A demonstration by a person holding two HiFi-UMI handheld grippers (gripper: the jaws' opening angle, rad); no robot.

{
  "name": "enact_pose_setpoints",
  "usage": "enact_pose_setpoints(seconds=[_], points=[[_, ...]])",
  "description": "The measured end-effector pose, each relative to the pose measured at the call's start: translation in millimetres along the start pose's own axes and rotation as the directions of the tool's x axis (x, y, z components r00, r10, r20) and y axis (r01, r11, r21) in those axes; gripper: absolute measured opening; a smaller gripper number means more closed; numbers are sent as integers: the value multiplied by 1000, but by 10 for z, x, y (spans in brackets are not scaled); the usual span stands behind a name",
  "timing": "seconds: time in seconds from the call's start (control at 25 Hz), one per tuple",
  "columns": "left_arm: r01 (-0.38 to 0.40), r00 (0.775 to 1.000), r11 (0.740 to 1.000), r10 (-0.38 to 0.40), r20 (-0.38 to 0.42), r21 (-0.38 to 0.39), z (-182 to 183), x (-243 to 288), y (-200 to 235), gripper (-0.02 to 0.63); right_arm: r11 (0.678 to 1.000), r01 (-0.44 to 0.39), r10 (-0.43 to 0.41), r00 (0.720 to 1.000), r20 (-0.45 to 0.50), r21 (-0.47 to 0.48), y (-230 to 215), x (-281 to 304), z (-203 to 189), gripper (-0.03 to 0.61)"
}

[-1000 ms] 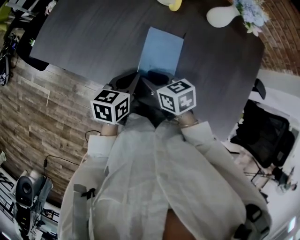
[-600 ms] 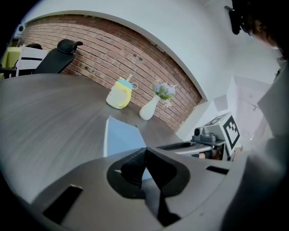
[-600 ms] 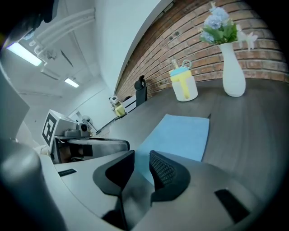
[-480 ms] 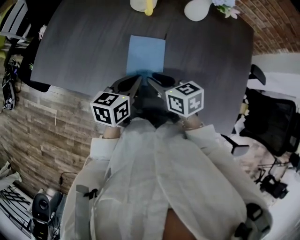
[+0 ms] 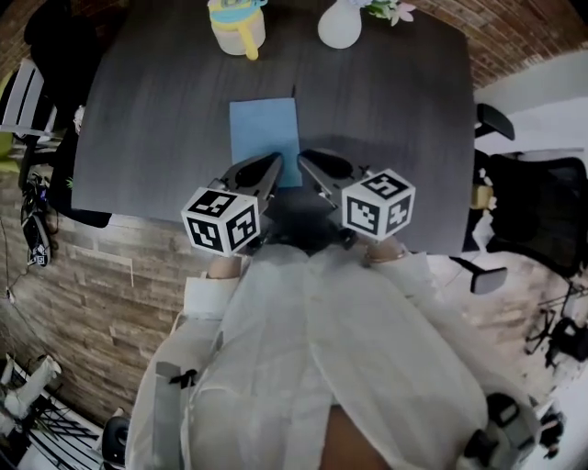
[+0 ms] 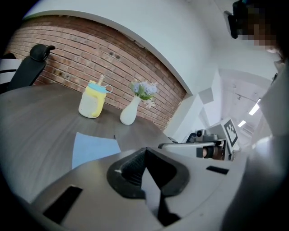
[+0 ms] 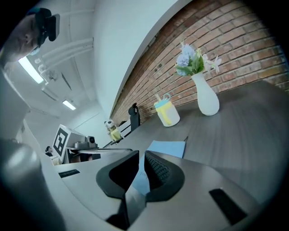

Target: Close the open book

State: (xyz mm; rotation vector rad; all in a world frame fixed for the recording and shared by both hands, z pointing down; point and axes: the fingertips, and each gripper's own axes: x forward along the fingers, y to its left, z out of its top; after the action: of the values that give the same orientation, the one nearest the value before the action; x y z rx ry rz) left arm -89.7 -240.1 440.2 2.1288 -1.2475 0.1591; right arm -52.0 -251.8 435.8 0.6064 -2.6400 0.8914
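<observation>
Head view recorded the blue book (image 5: 265,142) closed flat on the tabletop (image 5: 147,119), flowers (image 5: 386,9) in the white vase (image 5: 340,26) near a lidded yellow cup (image 5: 237,32), left gripper (image 5: 274,163) fingers (image 6: 131,167) pressed together, right gripper (image 5: 306,161) fingers (image 7: 156,169) closing on nothing.

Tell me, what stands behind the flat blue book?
A yellow lidded cup and a white flower vase, both apart from the book. Its near edge is partly covered by the left gripper.

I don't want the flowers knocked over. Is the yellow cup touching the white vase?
Apart. The head view shows bare table between the yellow cup and the white vase.
</observation>
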Motion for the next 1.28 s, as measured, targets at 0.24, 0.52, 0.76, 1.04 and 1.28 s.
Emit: enact_pose_setpoints(seconds=[0.24, 0.52, 0.76, 1.04, 1.28], points=[[31, 999, 999, -30, -17, 37, 30, 91, -126, 6, 999, 41, -40, 996, 79, -16, -76, -222, 163, 11], [56, 998, 996, -54, -22, 71, 74, 199, -258, 6, 992, 127, -122, 982, 145, -26, -211, -471, 260, 8], [89, 996, 989, -84, -43, 115, 96, 302, -387, 6, 983, 180, -174, 973, 152, -32, -267, -605, 219, 8], [103, 994, 988, -97, -54, 118, 50, 325, -465, 5, 980, 194, -185, 972, 147, -50, -248, -642, 212, 6], [72, 997, 990, -69, -31, 119, 64, 282, -418, 5, 980, 191, -181, 973, 141, -59, -244, -628, 165, 6]])
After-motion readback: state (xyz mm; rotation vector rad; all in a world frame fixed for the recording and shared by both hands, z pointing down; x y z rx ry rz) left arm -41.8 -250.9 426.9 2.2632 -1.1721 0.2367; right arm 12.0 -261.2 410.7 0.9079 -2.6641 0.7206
